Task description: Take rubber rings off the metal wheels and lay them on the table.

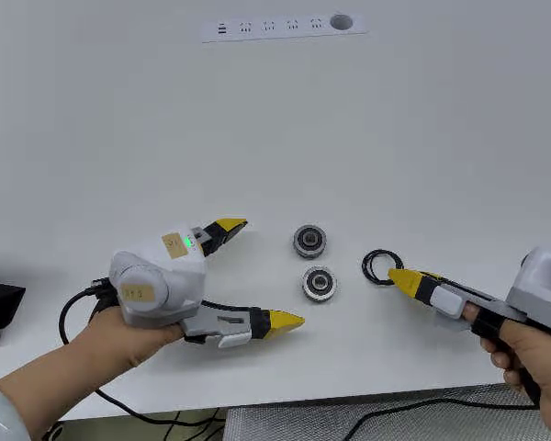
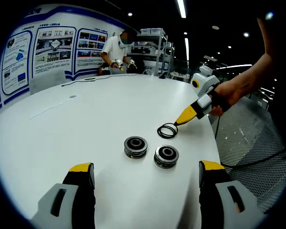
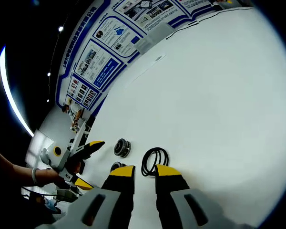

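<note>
Black rubber rings lie flat on the white desk, looped over each other in a small pile. Just to their left sit two metal wheels, the far wheel and the near wheel, close together but not touching. Each wheel has a dark band round it, and I cannot tell if that is one more ring or just the wheel's own groove. The right tongs point at the pile, with the yellow tips right beside it. Their two jaws are close, with only a thin gap, and they hold nothing. The left tongs sit on the other side of the wheels, jaws spread wide and holding nothing. It looks like the laying-down step is done for these rings. If a wheel does have a ring on it, one pair of tongs would need to pinch the wheel so it can't roll. The other pair would hook the ring's edge and peel it off gently, since rubber stretches and can snap back.
</note>
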Available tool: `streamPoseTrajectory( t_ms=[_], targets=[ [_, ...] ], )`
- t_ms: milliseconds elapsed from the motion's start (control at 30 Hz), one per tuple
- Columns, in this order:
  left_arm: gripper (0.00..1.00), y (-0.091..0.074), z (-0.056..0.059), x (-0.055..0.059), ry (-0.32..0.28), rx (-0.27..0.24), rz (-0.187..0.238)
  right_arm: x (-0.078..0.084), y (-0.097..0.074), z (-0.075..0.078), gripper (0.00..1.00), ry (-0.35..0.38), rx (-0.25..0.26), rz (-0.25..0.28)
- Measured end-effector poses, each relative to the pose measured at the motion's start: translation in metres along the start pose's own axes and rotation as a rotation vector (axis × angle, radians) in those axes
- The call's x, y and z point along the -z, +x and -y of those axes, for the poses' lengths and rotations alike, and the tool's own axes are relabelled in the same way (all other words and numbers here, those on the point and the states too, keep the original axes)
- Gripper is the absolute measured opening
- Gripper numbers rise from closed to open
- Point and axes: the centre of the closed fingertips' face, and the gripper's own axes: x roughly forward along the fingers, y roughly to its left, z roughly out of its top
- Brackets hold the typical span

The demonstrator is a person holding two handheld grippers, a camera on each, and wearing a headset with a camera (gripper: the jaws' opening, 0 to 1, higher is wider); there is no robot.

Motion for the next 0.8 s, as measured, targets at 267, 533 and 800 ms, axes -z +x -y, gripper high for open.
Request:
streamPoseTrajectory(
  t_ms=[267,533,800],
  targets=[
    [0.92,-0.004,0.003,0.0,-0.013,-0.006,0.005,0.007,0.0,-0.002,0.24,-0.217,0.021,-0.076],
    [0.92,-0.009,0.004,-0.001,-0.023,-0.014,0.014,0.018,0.003,-0.005,0.44,-0.529,0.022,-0.171],
    [0.92,-0.013,0.006,-0.002,-0.036,-0.015,0.025,0.02,0.005,-0.01,0.52,-0.629,0.01,-0.188]
  ],
)
